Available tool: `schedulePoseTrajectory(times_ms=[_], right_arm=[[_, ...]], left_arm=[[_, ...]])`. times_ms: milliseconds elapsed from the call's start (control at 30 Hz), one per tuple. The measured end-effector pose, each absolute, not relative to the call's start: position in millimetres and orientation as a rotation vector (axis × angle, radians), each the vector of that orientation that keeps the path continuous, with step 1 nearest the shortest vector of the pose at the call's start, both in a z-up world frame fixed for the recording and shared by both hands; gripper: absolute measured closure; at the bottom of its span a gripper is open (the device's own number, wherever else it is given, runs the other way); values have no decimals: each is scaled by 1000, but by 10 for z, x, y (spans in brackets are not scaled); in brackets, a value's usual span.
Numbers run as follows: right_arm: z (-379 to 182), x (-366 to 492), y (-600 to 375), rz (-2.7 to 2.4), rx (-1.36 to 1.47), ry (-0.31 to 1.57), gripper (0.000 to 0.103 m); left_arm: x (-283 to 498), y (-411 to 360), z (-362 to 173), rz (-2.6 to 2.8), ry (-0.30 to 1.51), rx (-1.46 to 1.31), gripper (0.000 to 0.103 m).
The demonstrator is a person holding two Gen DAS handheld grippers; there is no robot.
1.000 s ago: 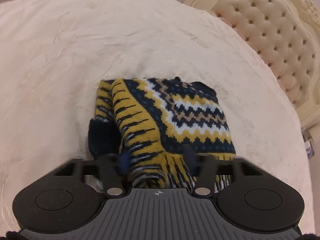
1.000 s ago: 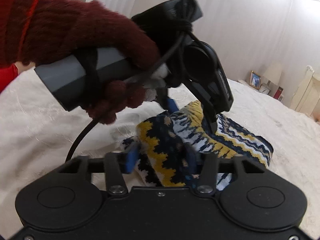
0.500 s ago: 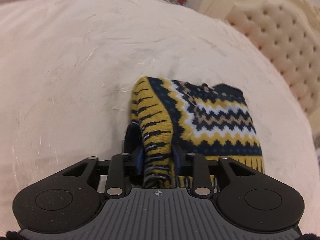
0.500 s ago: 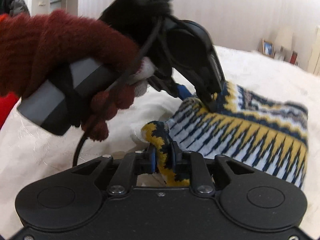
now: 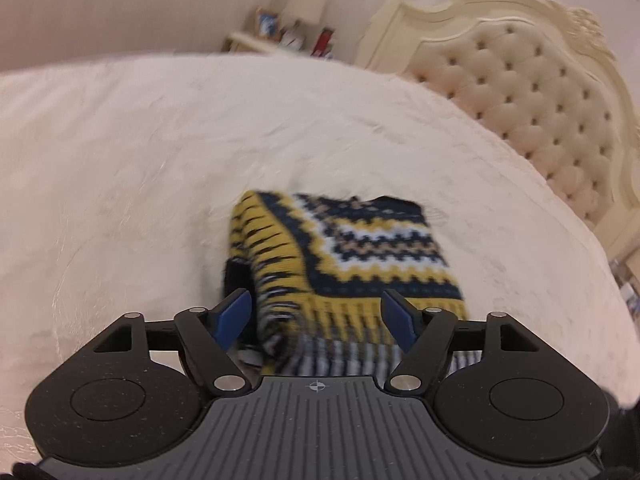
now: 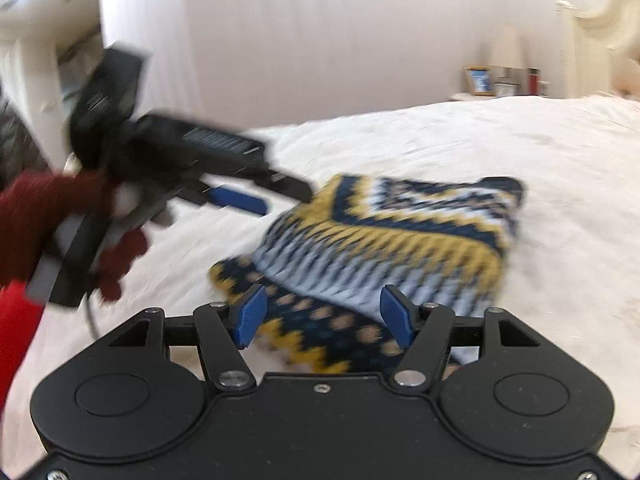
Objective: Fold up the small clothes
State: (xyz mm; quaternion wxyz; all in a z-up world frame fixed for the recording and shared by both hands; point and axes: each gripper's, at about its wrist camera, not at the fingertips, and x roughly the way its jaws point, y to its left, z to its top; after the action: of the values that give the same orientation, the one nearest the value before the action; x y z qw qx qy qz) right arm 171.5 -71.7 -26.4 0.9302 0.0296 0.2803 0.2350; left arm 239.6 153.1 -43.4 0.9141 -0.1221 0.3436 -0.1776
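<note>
Your left gripper is opening, the sweater on the bed lying mid-frame between its pads, untouched; your right gripper is opening too, the sweater's lower edge loose between its pads

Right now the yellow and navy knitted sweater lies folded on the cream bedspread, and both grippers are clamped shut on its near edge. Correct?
Not quite. The sweater lies folded on the bedspread, but neither gripper is clamped: the left gripper and right gripper have jaws opening, pads clear of the knit, as both wrist views show.
</note>
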Motion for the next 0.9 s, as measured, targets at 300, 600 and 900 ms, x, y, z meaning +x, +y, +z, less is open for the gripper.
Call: schedulePoseTrajectory(times_ms=[300,600,900], right_arm=[[-289,2026,-1114,386,176,604,36],[-179,2746,-1176,362,206,557,36],[-707,3494,-979,371,234,776,30]], left_arm=[[2234,1321,-790,-401,760,-228,30],[2152,1544,-1103,-379,840,-329,30],[2104,1532,-1126,-371,832,-327,29]])
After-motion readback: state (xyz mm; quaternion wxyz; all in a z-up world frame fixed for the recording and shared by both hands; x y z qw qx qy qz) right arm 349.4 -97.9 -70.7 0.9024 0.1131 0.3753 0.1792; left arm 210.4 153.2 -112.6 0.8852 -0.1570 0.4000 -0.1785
